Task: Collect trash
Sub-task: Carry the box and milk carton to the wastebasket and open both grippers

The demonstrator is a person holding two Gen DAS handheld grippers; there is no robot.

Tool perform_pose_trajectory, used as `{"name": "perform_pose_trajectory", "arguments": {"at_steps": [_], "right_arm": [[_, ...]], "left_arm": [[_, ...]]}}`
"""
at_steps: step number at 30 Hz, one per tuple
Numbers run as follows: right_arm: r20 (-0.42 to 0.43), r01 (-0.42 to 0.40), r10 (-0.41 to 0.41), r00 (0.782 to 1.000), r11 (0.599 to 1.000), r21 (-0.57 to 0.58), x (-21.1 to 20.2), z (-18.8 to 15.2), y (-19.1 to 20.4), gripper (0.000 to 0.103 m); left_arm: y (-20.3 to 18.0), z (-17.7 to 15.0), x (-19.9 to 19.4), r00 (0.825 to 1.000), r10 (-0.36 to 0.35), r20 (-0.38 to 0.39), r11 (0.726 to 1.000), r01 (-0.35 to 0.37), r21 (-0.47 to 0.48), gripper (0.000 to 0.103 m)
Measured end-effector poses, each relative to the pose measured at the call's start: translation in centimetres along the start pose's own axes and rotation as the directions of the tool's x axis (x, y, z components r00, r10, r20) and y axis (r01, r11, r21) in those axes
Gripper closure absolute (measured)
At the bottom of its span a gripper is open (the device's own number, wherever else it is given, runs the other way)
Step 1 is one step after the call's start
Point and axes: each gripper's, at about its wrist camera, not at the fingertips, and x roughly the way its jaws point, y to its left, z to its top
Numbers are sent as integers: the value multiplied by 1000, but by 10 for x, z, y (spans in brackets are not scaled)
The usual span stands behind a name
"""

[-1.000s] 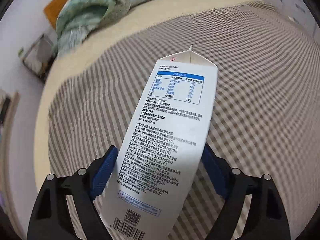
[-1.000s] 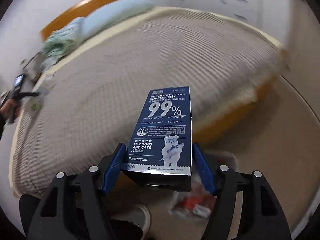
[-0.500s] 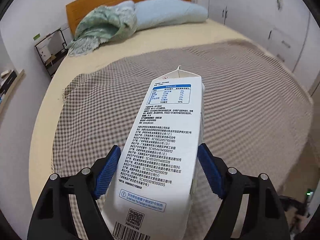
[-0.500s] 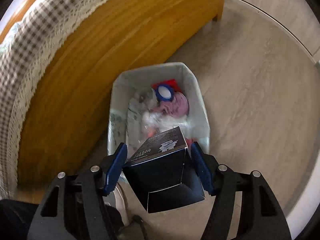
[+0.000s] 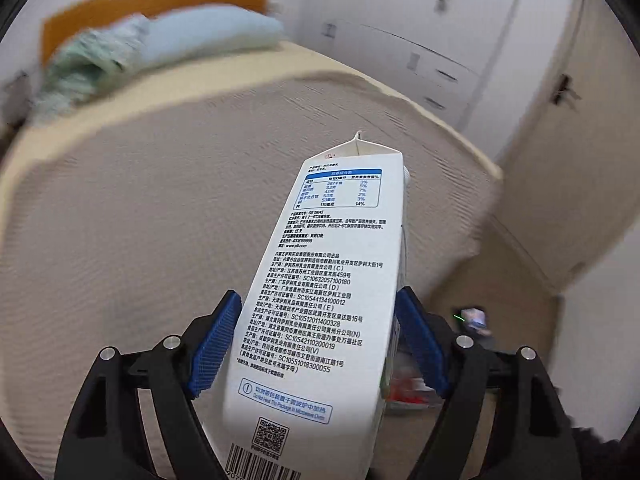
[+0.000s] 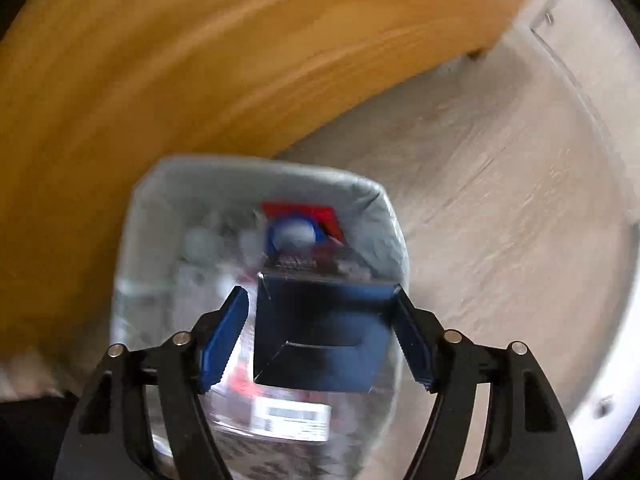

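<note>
Blue box [image 6: 320,332] drops binward as right hand-held gripper [image 6: 320,336] jaws open; left hand-held gripper [image 5: 320,344] clamps undeposited milk carton [image 5: 320,300].

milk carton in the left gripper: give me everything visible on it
The milk carton is a tall white paperboard gable-top. Facing the camera: a blue-headed nutrition table, dense black Chinese print, a blue microwave warning, a QR code and a barcode. It points away, gable end far, over the bed. The left gripper clamps its lower half, blue fingers on both sides.
</note>
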Motion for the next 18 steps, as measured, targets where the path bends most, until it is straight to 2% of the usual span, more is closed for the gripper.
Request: {"name": "perform_pose_trajectory", "arguments": {"at_steps": [2,4,8,10,11,14,16,18], "right_arm": [[83,-22,16,996,997,69,-24,-8,-19,26],[137,-58,43,990,993,106,-44,-20,-34,24],[227,-121,75,971,973,195,-89,-63,-66,24],[255,-154,88,963,956,251,-110,-98,-80,24],[259,-171,102,961,950,262,-113,-110,-83,22],[251,-212,136,958,926,311,-122,-162,-91,20],[239,-224,147,960,915,336,-122,-188,-91,20],[218,-198,127,968,917,345,-120,-203,-83,20]], "left_arm": [[-26,-16,18,997,-76,-26,997,75,-24,26],[-50,-35,46,986,-150,-71,988,146,-58,26],[-86,-70,102,961,-208,-180,976,192,-102,26],[-108,-90,137,947,-197,-253,979,179,-94,26],[-116,-99,158,934,-192,-301,981,170,-97,26],[-140,-122,215,904,-124,-410,992,98,-85,26],[-151,-132,248,887,-82,-455,996,61,-60,26],[-162,-142,281,871,-48,-489,998,25,-52,26]]}}
